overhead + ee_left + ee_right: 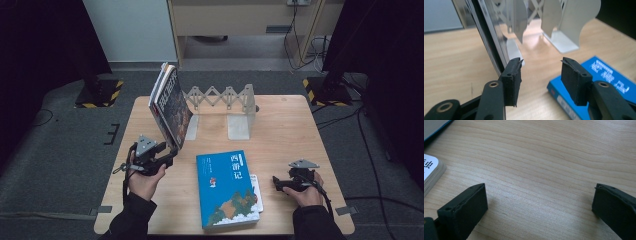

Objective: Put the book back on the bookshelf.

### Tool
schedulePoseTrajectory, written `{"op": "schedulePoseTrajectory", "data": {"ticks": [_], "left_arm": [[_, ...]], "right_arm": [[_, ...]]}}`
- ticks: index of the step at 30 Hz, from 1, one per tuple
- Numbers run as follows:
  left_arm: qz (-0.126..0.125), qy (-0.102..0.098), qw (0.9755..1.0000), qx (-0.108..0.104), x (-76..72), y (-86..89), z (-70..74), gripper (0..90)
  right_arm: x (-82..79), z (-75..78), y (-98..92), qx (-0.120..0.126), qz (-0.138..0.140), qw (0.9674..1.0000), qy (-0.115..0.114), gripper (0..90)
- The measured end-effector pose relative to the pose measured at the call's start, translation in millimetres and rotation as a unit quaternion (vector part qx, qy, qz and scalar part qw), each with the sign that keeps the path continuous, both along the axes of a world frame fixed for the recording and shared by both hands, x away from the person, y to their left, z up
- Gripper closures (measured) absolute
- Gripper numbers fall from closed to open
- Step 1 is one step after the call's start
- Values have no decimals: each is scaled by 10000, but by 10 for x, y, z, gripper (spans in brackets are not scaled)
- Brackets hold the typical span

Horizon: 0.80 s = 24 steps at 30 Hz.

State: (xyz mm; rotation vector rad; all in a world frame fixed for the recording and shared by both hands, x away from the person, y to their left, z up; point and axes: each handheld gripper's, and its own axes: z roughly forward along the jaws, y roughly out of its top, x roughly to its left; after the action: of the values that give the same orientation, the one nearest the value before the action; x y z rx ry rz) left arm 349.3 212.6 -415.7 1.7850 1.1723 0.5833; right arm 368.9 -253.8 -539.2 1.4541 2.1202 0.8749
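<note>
Nearest, at the table's (300, 125) six o'clock edge, both forearms are cut off by the bottom of the high view. The blue book (227, 190) lies flat between the hands, and its cover reads 西游记 in white; smaller print on it is too fine to make out. A white book (256, 186) underneath it is mostly hidden, only a rounded corner with part of one character showing in the right gripper view. At about four o'clock the right gripper (281, 184) rests low over bare wood, its jaws spread wide with nothing between them. At about eight o'clock the left gripper (170, 159) sits at the bottom corner of the dark book (171, 107); its jaws stand apart, nothing pinched, and the left pad lies just beside the book's lower edge, though whether it touches is unclear. That book stands tilted, leaning back toward the grey folding bookend rack (225, 102) at twelve o'clock; its cover is dark and glossy, with large pale characters I cannot read.
</note>
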Motion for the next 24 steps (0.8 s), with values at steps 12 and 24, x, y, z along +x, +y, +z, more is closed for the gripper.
{"op": "schedulePoseTrajectory", "data": {"ticks": [12, 24], "left_arm": [[-267, 502, 9984, -1, 9, -10, -402, 405], [-553, 917, 9940, -232, 81, -82, -655, 331]], "right_arm": [[1, 52, 24, -37, -44, 9999, 84, 124], [-64, 244, 222, 351, 412, 9985, -107, 220]]}}
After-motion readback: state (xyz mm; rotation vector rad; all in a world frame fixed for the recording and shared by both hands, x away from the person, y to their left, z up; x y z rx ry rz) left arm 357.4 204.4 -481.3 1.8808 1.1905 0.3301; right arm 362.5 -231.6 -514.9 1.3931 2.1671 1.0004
